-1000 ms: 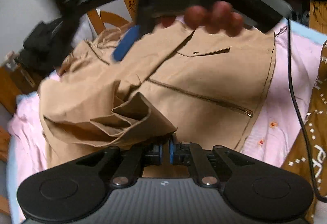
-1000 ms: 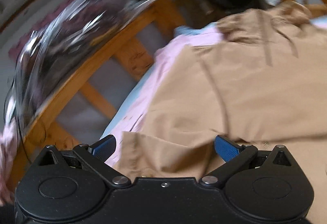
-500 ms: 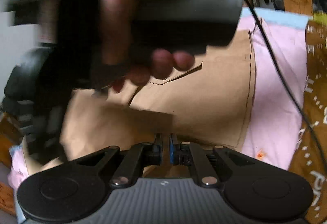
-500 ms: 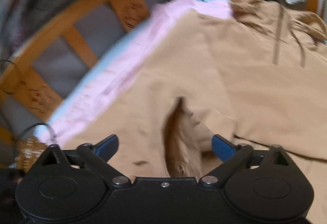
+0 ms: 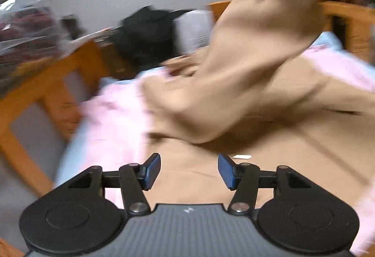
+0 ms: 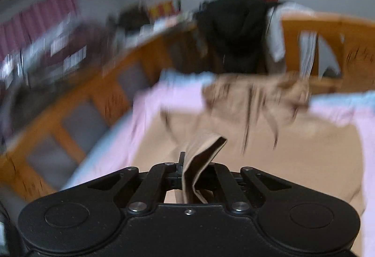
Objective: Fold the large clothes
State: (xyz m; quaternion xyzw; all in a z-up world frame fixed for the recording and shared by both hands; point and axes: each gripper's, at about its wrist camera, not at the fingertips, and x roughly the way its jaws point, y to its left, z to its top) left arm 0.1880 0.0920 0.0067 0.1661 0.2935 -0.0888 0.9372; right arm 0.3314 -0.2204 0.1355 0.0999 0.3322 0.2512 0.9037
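Sprawling over the pink-sheeted bed (image 5: 112,121), the tan jacket (image 5: 293,151) looks soft, floppy and fairly heavy; hems and cuffs suit gripping best. Right tool (image 6: 185,170) pinches a sleeve cuff (image 6: 204,149); left tool (image 5: 188,171), just opening, stands spread, empty.

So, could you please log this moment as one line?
left gripper: open, jaws just opened, empty | right gripper: just closed on tan jacket fold | pink sheet beneath

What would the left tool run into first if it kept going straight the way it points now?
Most likely the tan jacket spread on the pink sheet. The left tool is open with nothing between its fingers, angled down at the flat cloth. Blur makes depth uncertain.
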